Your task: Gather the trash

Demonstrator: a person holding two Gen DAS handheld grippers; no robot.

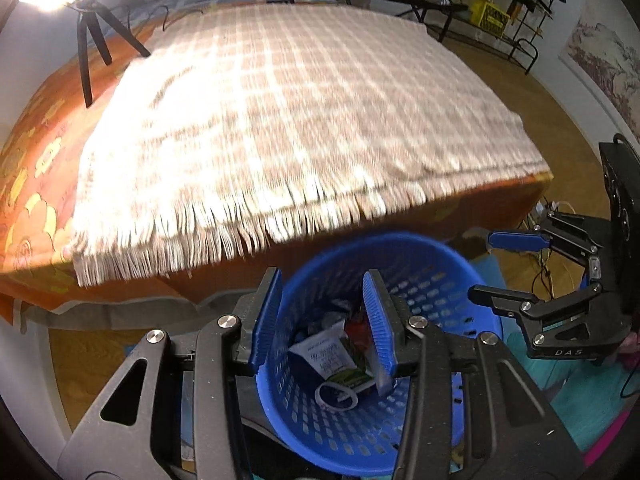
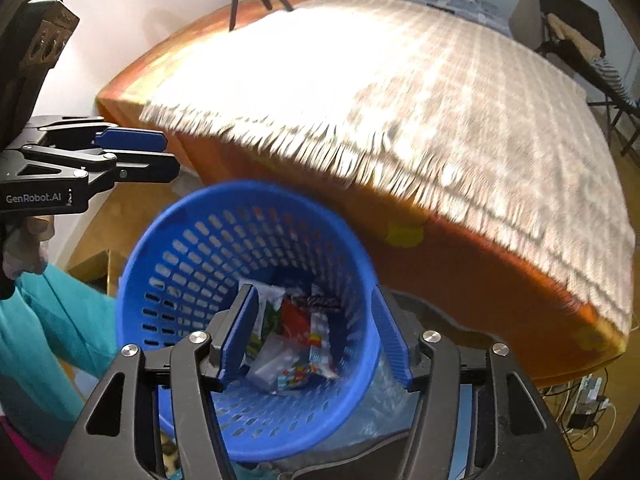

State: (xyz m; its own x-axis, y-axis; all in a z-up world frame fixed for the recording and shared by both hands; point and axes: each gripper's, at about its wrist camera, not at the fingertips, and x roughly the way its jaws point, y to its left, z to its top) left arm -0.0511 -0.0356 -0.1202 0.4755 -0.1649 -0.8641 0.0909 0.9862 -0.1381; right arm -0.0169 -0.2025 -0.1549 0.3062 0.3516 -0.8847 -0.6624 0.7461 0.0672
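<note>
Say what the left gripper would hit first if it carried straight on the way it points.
Probably the wrappers lying in the blue basket. The left gripper points down into its mouth with open, empty jaws and nothing in between, though depth is hard to judge.

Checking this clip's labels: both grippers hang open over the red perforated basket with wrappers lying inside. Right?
Not quite: the basket is blue, not red, as both wrist views show. The left gripper and right gripper do hang open over it, wrappers lying inside.

blue perforated basket (image 2: 192, 248) | upright on floor | holds wrappers (image 2: 296, 344)
</note>
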